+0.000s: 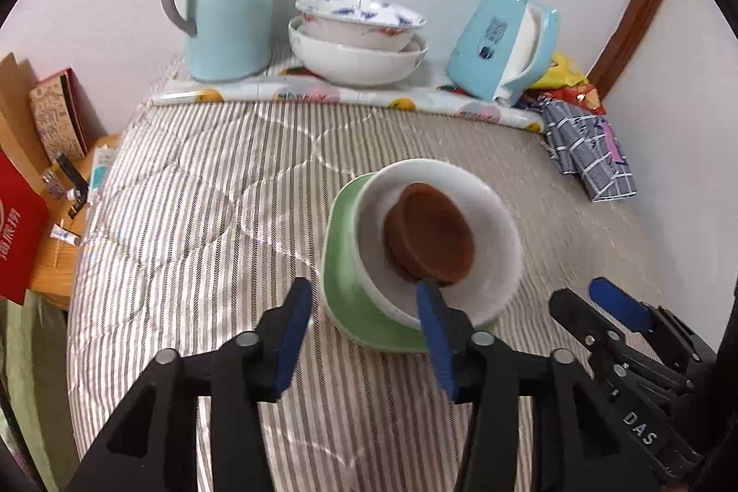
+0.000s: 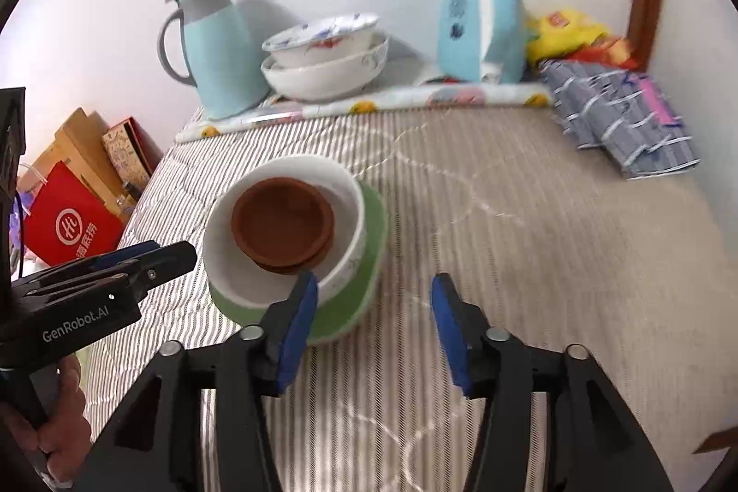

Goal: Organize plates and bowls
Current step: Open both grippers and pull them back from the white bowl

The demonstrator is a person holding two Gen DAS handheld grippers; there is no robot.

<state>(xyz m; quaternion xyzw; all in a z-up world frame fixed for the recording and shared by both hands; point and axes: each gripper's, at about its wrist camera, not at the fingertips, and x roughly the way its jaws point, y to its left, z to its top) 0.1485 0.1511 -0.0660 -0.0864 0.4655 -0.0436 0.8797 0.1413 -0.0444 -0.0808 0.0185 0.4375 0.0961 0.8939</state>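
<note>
Brown clay saucers (image 2: 282, 225) sit nested in white ceramic bowl (image 2: 343, 210) on green square plate (image 2: 376, 229); stacking looks done. Left gripper (image 1: 364, 330) and right gripper (image 2: 374, 330) both released, empty. Patterned bowls (image 1: 357, 35) already stacked behind.

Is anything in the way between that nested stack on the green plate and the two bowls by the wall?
Nothing visible: only bare striped quilt lies between the green plate and the stacked bowls. Both grippers stand open beside the stack, holding nothing.

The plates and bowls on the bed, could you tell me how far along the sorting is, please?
Done: brown dishes sit in the white bowl on the green plate. In hand: nothing; left gripper and right gripper are open. Left: perhaps joining the floral bowls by the wall.
</note>
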